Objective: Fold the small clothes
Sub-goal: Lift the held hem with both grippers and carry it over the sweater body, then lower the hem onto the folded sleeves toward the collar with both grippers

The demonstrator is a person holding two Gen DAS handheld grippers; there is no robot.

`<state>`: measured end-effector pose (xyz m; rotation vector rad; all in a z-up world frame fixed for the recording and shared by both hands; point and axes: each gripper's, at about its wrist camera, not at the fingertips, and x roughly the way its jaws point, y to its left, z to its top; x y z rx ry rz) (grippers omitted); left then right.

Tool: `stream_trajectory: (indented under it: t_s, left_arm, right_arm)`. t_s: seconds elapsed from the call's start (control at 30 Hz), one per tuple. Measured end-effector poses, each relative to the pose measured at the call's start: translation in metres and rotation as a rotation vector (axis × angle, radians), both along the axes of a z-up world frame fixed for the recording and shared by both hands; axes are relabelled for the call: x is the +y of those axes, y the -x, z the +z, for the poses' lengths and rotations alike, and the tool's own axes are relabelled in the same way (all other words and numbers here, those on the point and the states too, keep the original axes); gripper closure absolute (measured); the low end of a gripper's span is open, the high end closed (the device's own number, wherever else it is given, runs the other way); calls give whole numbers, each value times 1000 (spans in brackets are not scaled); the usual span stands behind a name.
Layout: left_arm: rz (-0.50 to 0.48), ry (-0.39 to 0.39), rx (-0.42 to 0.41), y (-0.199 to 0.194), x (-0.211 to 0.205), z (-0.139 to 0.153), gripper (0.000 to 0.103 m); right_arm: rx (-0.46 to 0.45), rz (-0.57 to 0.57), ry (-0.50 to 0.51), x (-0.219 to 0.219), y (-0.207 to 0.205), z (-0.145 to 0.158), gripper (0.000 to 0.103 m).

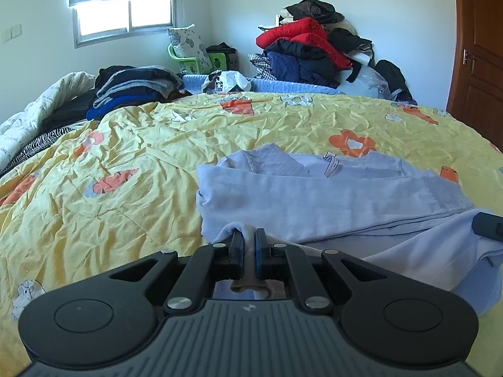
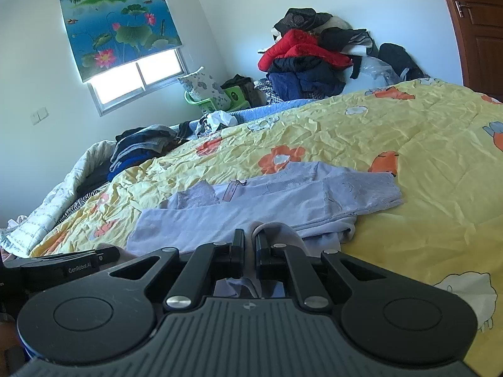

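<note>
A small pale lavender garment [image 1: 314, 194] lies partly folded on the yellow flowered quilt [image 1: 110, 163]; its lace-trimmed sleeves are laid across the body. It also shows in the right wrist view [image 2: 267, 210]. My left gripper [image 1: 250, 238] is shut on the garment's near hem, with cloth pinched between the pads. My right gripper [image 2: 250, 238] is shut on another part of the near hem, cloth bunched between its fingers. The right gripper's tip shows at the left wrist view's right edge [image 1: 489, 226]; the left gripper's body shows at the right wrist view's left edge [image 2: 63, 267].
A stack of folded dark clothes [image 1: 135, 86] sits at the bed's far left beside a white duvet [image 1: 28, 116]. A tall heap of jackets, red on top [image 1: 308, 47], stands by the far wall. A wooden door [image 1: 481, 53] is at the right.
</note>
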<state>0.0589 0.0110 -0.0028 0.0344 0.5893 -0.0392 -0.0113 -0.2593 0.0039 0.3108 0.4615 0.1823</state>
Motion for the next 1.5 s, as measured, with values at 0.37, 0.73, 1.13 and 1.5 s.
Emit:
stream_trajectory:
  t_s: [0.37, 0.73, 1.13, 1.5]
  left_arm:
    - [14, 14, -5, -7, 1, 1, 96]
    - [16, 14, 0, -11, -5, -1, 96]
    - [16, 21, 3, -14, -4, -1, 96]
    - [22, 20, 6, -23, -1, 3, 96]
  right_arm:
    - [-2, -11, -32, -2, -4, -2, 93]
    - [2, -22, -60, -5, -9, -4, 93]
    - [13, -23, -57, -2, -13, -7, 93]
    - [-1, -24, -64, -1, -18, -3, 93]
